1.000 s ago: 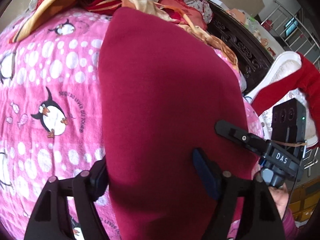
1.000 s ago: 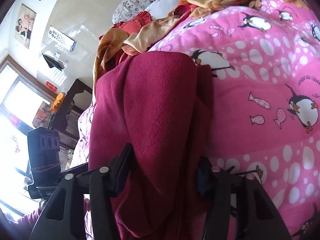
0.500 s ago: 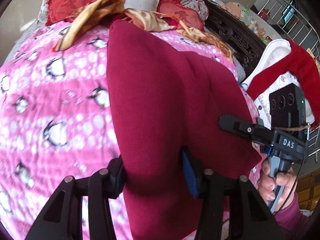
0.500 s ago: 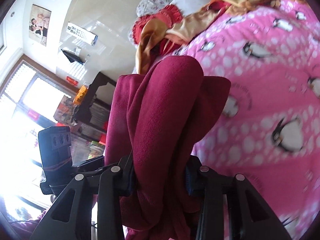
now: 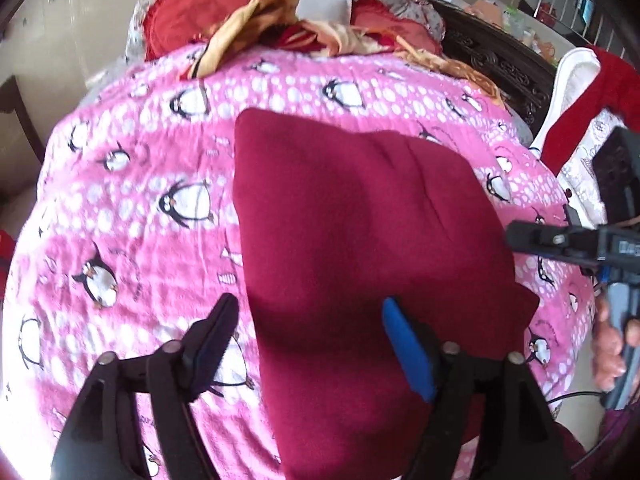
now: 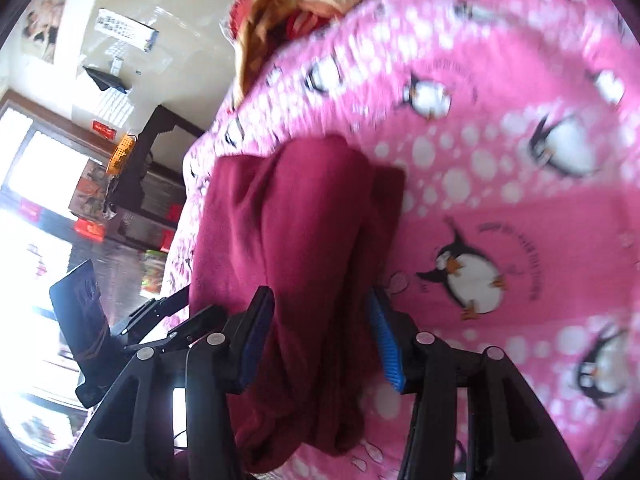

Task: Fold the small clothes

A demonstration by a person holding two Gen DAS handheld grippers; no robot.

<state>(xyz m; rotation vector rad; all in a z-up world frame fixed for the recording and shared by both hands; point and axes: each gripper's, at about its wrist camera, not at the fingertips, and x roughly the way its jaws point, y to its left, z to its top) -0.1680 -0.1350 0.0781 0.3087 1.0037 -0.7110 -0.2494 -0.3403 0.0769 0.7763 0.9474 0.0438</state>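
A dark red garment (image 5: 360, 240) lies folded on the pink penguin blanket (image 5: 140, 208). My left gripper (image 5: 308, 344) is open above the garment's near left edge and holds nothing; its fingers (image 5: 404, 344) stand apart. In the right wrist view the same garment (image 6: 304, 248) lies bunched between the fingers (image 6: 382, 340) of my right gripper (image 6: 320, 336), whose jaws stand apart on either side of the cloth. The right gripper also shows in the left wrist view (image 5: 560, 240) at the garment's right edge.
A pile of red, orange and floral clothes and pillows (image 5: 288, 20) lies at the head of the bed. A dark carved bed frame (image 5: 496, 56) and a red and white garment (image 5: 580, 92) stand to the right. A window and dark shelf (image 6: 132, 184) show left.
Both grippers opened and let go of the garment. It dropped from a raised hold to lie flat and folded on the blanket. Both grippers drew back toward the near edge.
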